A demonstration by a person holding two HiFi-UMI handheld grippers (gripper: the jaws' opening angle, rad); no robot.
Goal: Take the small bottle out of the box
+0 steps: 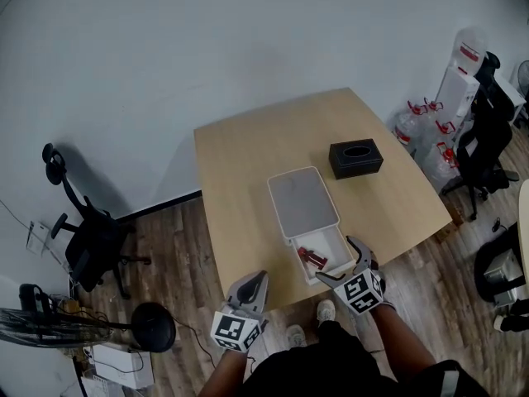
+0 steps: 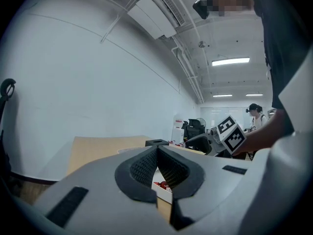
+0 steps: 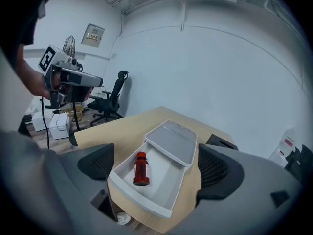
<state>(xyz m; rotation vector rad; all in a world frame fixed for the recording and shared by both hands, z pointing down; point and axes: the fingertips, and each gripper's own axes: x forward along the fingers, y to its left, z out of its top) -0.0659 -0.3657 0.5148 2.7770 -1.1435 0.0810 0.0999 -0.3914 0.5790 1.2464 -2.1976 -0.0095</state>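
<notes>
Pale wood tabletop (image 1: 248, 155) against a white wall carries a white box (image 3: 142, 199) toward its 5 o'clock corner. The lid (image 3: 171, 141) is slid back toward 12, so the near end lies open. In that open end the small bottle (image 3: 141, 169), red, lies on its side with its cap toward 12. The right claw (image 1: 335, 257) hangs above it, jaws spread wide, nothing between the pads. The left claw (image 1: 259, 279), at the box's 8 o'clock past the tabletop's edge, is closed on nothing.

I judge this the reach, with the grasp not yet made. Next the right claw must descend into the box, straddle the bottle across its width and close.

The bottle's label is too small to read. The lid hides the box's far part.
</notes>
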